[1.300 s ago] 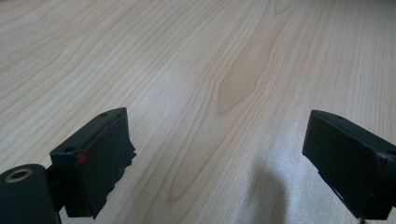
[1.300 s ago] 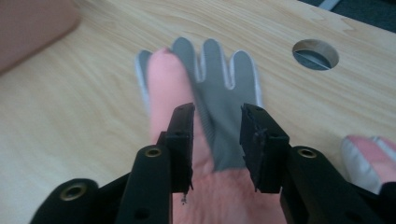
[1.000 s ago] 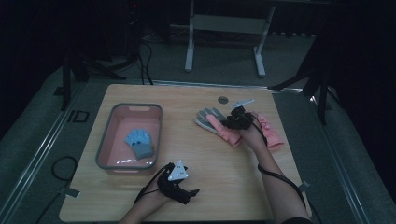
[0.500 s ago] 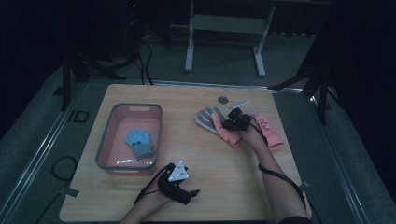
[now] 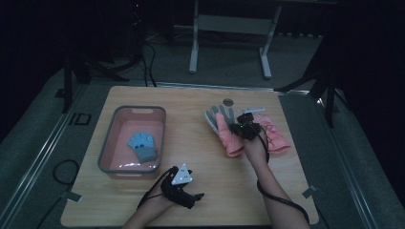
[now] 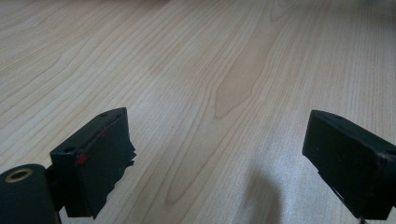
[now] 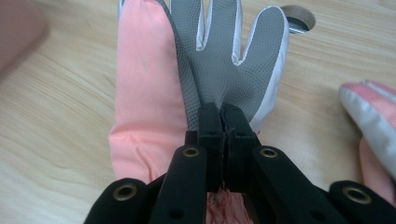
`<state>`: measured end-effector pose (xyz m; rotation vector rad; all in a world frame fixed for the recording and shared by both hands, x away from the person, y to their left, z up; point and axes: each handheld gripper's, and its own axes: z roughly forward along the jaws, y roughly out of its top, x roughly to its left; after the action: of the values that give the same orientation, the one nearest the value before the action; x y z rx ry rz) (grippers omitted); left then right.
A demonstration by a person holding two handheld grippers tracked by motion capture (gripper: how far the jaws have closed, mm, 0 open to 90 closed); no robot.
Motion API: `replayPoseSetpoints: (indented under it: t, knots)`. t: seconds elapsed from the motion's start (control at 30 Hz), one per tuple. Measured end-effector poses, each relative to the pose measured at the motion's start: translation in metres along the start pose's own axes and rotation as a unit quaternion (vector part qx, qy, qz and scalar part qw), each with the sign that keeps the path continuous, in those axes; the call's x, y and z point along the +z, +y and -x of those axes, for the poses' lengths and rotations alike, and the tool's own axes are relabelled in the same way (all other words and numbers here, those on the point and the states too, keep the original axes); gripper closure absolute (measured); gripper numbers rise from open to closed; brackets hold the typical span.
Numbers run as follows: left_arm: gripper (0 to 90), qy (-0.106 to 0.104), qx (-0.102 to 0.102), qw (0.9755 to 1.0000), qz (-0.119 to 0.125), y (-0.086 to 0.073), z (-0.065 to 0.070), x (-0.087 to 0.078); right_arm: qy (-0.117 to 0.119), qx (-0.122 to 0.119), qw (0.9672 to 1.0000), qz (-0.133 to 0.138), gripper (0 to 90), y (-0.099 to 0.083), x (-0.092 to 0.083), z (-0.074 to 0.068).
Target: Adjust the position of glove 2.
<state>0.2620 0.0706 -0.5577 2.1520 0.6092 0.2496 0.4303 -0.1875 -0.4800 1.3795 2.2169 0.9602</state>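
A pink glove [image 5: 225, 133] with a grey palm [image 7: 219, 60] lies right of the table's middle, fingers pointing away. My right gripper [image 7: 223, 114] is shut on it, pinching the fabric at the base of the palm; its jaws have just been closing with the glove between them. From above, the right gripper [image 5: 240, 128] sits over that glove's right edge. A second pink glove [image 5: 274, 133] lies just to the right [image 7: 373, 123]. My left gripper [image 5: 193, 198] rests near the front edge, open [image 6: 217, 121], with bare wood between its jaws.
A pink basin [image 5: 114, 119] stands at the left with a blue glove [image 5: 142, 145] inside. A small round disc [image 5: 228, 101] lies beyond the gloves [image 7: 299, 17]. The wooden table [image 5: 191, 109] has bare room between basin and gloves.
The right gripper has closed on the pink glove and drawn slightly toward the near side. The left gripper has stayed where it was.
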Motion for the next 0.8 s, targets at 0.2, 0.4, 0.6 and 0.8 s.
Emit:
replayPoseSetpoints:
  t: [0.2, 0.4, 0.6, 0.8]
  knots:
    - [8.1, 0.006, 0.007, 1.0000, -0.002, 0.001, 0.002, 0.001, -0.014, 0.047, 0.9986, 0.020, 87.7, -0.017, -0.026, -0.014]
    - [8.1, 0.017, 0.019, 0.9997, 0.006, 0.002, 0.005, 0.001, -0.036, 0.079, 0.9958, 0.028, 87.7, -0.035, -0.037, -0.024]
    - [8.1, 0.015, 0.018, 0.9997, 0.004, 0.001, 0.005, 0.001, -0.044, 0.110, 0.9919, 0.047, 87.7, -0.048, -0.044, -0.037]
    - [8.1, 0.012, 0.017, 0.9998, 0.005, 0.001, 0.004, 0.001, -0.050, 0.132, 0.9893, 0.037, 87.4, -0.060, -0.033, -0.041]
